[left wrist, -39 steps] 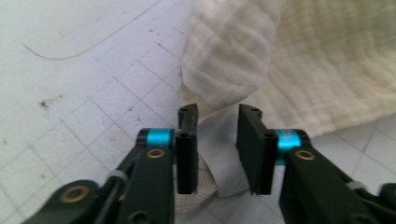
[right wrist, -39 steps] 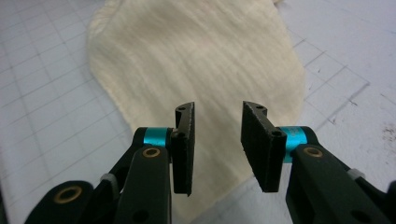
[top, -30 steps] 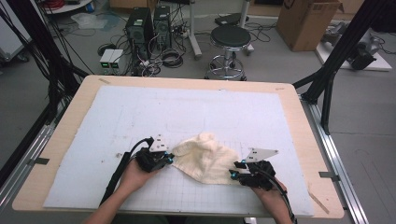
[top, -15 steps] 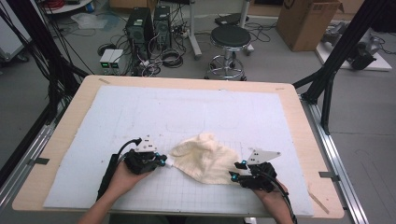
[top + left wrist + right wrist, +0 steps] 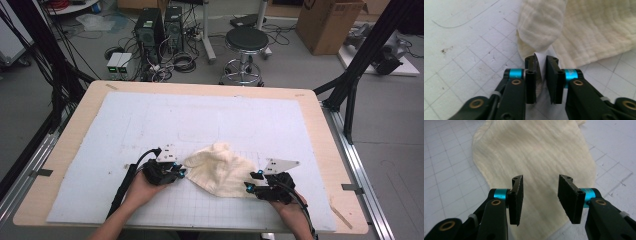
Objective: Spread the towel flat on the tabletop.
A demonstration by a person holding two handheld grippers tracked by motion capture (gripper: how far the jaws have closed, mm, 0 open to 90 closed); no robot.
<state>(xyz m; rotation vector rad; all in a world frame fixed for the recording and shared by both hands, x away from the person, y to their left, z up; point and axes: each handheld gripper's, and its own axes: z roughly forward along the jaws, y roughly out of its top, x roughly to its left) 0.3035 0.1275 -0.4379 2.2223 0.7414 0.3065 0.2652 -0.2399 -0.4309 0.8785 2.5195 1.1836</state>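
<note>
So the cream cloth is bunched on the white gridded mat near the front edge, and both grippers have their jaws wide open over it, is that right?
Not quite. Only the right gripper is wide open over the cream cloth. In the left gripper view the left gripper has its jaws nearly closed, with a fold of the cloth's edge between them. The cloth does lie bunched on the white gridded mat near the front edge.

You get bright, even overhead light and a slightly soft high view; the white mat (image 5: 461,32) left of your left jaws glares; the cloth (image 5: 536,152) beyond your right jaws blurs; shadows under both jaws stay faint.
</note>
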